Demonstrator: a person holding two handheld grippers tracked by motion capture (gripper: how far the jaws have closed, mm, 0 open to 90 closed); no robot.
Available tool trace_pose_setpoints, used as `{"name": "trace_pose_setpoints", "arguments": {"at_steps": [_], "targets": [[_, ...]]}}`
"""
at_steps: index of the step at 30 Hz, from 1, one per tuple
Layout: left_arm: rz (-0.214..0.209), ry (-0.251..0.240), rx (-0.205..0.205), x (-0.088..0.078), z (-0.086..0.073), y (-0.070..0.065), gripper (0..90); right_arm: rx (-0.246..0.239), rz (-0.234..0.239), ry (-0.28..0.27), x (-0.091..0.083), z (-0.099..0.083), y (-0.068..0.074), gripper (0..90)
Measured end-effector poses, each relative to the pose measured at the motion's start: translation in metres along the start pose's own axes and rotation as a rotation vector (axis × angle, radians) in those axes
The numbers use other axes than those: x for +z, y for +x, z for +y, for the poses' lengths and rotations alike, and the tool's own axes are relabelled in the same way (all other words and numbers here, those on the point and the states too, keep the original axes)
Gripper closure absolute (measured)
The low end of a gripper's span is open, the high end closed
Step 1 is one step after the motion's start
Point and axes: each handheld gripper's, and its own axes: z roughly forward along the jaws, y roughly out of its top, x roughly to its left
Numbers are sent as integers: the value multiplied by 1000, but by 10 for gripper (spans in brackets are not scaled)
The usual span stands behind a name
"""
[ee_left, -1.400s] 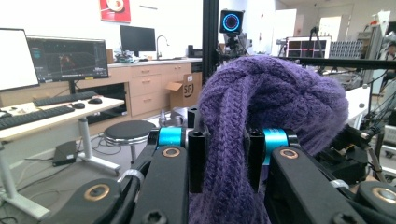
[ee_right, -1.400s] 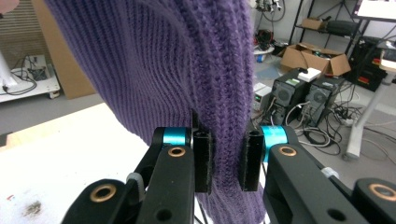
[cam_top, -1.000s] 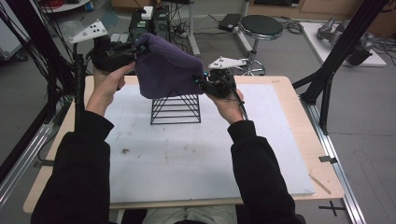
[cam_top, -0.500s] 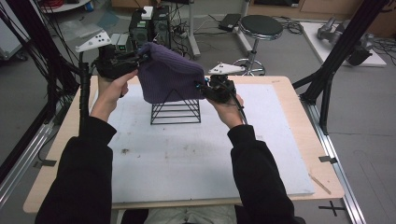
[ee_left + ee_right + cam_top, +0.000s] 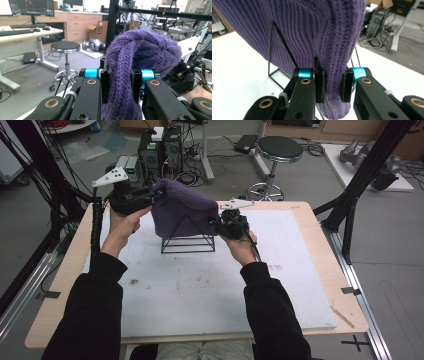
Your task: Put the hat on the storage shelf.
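Observation:
A purple knitted hat [image 5: 182, 212] hangs over a black wire stand [image 5: 188, 240] at the far middle of the white mat. My left gripper [image 5: 155, 196] is shut on the hat's upper left edge, and the knit [image 5: 120, 87] is squeezed between its jaws. My right gripper [image 5: 216, 223] is shut on the hat's right rim, with the fabric [image 5: 332, 75] pinched between its pads. The stand's wires [image 5: 279, 42] show under the hat. The hat covers the stand's top.
The white mat [image 5: 200, 285] lies on a wooden table [image 5: 320, 235]. Black frame posts [image 5: 360, 185] rise at the table's right and left sides. A stool [image 5: 280, 150] and computer boxes [image 5: 160, 150] stand on the floor beyond the far edge.
Both grippers have pulled the hat lower over the wire stand. The left gripper and its side of the hat dropped a little; the right stayed near the stand's right side.

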Motion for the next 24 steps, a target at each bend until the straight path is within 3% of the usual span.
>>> {"name": "trace_pose_setpoints", "arguments": {"at_steps": [10, 15, 24], "targets": [[2, 33, -26, 6, -20, 2, 774, 25, -1, 57, 13, -19, 0, 782], [7, 73, -65, 8, -32, 3, 773, 20, 5, 110, 21, -28, 0, 771], [11, 99, -87, 12, -49, 3, 773, 63, 10, 163, 38, -44, -2, 754]]}}
